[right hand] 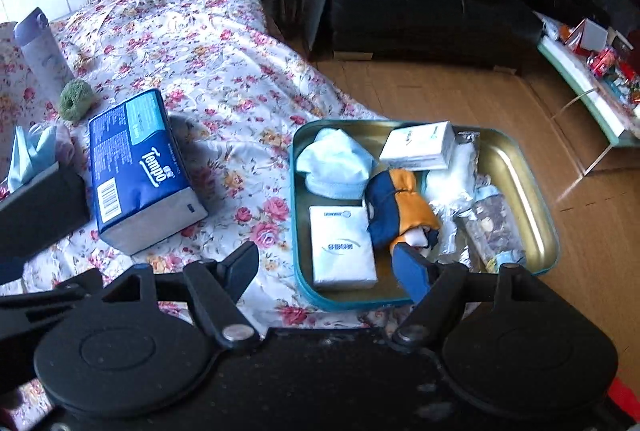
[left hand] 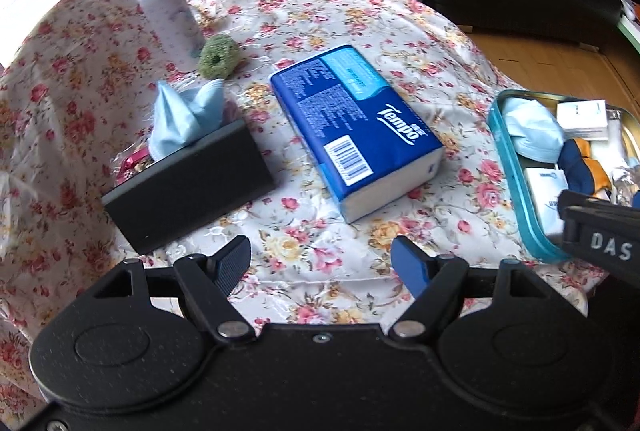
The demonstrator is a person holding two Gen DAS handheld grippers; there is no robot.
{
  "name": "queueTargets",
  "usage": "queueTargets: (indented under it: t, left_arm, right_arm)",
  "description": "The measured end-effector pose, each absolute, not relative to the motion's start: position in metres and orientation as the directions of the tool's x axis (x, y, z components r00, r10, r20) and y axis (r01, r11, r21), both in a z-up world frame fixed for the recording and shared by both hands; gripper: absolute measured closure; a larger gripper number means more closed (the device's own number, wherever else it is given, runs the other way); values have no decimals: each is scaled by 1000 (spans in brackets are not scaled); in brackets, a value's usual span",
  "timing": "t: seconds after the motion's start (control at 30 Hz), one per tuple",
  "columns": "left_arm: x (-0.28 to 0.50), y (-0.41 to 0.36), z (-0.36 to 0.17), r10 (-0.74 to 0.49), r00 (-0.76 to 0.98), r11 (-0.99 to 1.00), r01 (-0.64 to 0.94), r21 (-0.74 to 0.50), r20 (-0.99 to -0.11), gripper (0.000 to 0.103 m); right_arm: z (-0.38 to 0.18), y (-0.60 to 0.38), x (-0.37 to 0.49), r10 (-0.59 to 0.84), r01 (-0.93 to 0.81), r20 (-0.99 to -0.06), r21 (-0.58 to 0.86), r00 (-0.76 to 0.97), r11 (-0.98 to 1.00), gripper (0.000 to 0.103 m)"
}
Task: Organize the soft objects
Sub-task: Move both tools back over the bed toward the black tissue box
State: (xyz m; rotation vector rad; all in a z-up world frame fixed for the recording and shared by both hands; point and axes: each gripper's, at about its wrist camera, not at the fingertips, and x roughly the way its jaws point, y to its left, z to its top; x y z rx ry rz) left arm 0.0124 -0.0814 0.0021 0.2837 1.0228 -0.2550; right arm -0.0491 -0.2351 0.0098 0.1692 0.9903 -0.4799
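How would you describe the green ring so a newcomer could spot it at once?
Start at the floral cloth covering the table and find the lilac bottle standing near its far left. The green ring lies at the bottle's foot, just beyond the blue Tempo pack. It is the only fuzzy, doughnut-shaped thing there.

Left gripper (left hand: 320, 263) wide open, nothing between its fingers; right gripper (right hand: 326, 269) likewise spread and empty, its body edging into the left camera's right side.
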Motion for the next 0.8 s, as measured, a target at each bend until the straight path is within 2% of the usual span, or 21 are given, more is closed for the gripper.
queueTargets:
  t: [0.4, 0.8]
  left_arm:
    - [17, -58, 0, -71, 493, 952, 294, 89, -867, 26]
    - [61, 0, -2, -23, 491, 990, 133, 49, -871, 26]
  right_arm:
    - [11, -233, -53, -313, 450, -827, -83, 466, 889, 26]
    - [3, -213, -42, -251, 336, -853, -95, 458, 937, 25]
